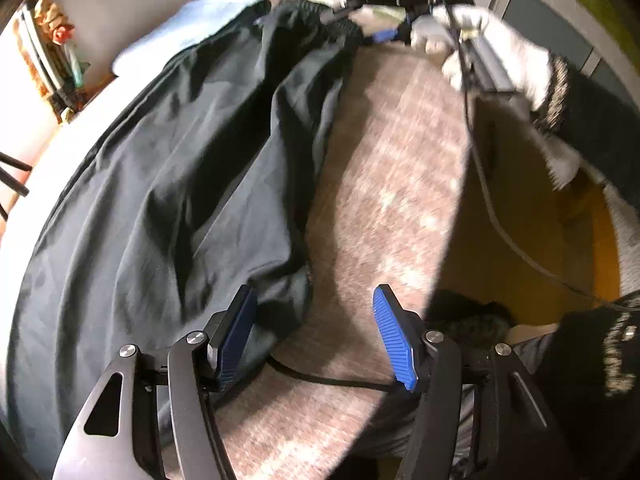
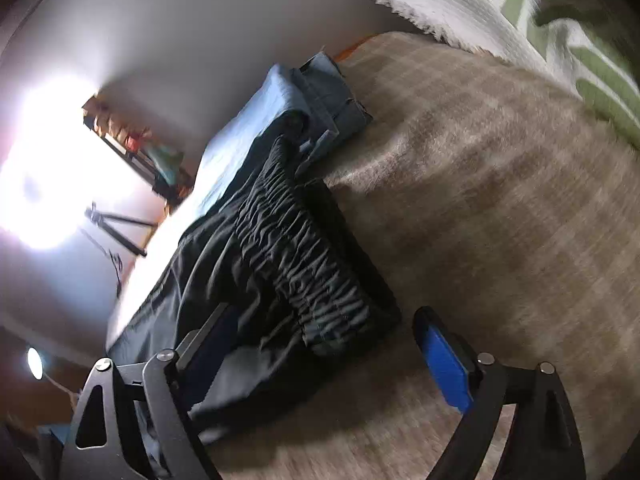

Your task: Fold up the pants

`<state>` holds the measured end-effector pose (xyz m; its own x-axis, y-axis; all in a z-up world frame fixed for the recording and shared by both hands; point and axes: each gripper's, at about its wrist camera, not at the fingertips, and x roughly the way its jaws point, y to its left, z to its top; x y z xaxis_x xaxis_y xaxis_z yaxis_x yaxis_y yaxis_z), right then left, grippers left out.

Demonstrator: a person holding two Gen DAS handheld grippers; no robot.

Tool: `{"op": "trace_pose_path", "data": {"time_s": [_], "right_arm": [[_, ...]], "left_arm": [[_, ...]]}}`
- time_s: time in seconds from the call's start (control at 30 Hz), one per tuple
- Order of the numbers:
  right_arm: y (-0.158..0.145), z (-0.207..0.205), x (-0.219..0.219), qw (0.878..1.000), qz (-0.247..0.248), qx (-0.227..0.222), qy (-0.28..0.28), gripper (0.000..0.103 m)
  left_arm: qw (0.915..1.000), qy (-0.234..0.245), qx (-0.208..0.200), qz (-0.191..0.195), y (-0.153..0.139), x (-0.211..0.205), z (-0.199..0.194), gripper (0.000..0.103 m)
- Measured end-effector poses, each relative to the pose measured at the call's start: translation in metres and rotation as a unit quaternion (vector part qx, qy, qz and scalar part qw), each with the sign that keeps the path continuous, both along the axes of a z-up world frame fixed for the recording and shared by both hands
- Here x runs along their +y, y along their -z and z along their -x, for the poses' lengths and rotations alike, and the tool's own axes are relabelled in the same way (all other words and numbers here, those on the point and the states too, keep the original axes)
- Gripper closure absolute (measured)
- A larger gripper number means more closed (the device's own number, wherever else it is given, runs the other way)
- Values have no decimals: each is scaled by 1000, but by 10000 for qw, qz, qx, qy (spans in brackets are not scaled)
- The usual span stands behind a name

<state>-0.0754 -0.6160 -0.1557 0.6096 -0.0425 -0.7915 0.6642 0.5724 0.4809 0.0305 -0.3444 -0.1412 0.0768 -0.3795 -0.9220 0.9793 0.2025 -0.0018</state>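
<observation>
The dark navy crumpled fabric pants (image 1: 168,184) lie spread on the mottled brown-grey bed cover (image 1: 392,184), filling the left wrist view from nine to twelve o'clock. The left tongs (image 1: 314,332) stand wide open, their left blue pad against the pants' hem at six o'clock. In the right wrist view, the right tongs (image 2: 320,344) gape open around the gathered elastic waistband (image 2: 304,248), with folded light-blue jeans (image 2: 320,100) at twelve o'clock.

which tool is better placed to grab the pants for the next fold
Judging by the views, the left tool: it is open with the hem end of the dark pants bunched right at its fingers. The right tool is also open, with the elastic waistband just ahead, so it could follow.
</observation>
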Motion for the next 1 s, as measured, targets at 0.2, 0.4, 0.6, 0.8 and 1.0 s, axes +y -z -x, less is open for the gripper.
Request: {"op": "trace_pose_path", "data": {"time_s": [0.2,0.4,0.6,0.8,1.0], "right_arm": [[10,-22,0,9992,-31,-153,370,17],[10,-28,-10,9973,-131,-206,692,74],[-57,-21,8,9981,503,-345,-5,84],[-53,-5,14,9901,1225,600,-319,80],[-43,-1,14,9786,1507,1287,-557,57]], "left_arm": [[9997,-106,-205,-34,22,-2,-19,67],[9960,-572,331,607,-6,20,-53,97],[9922,-378,571,1041,-40,39,-49,97],[9961,-121,678,544,-6,21,-42,90],[9940,-467,553,822,-31,53,-53,54]]}}
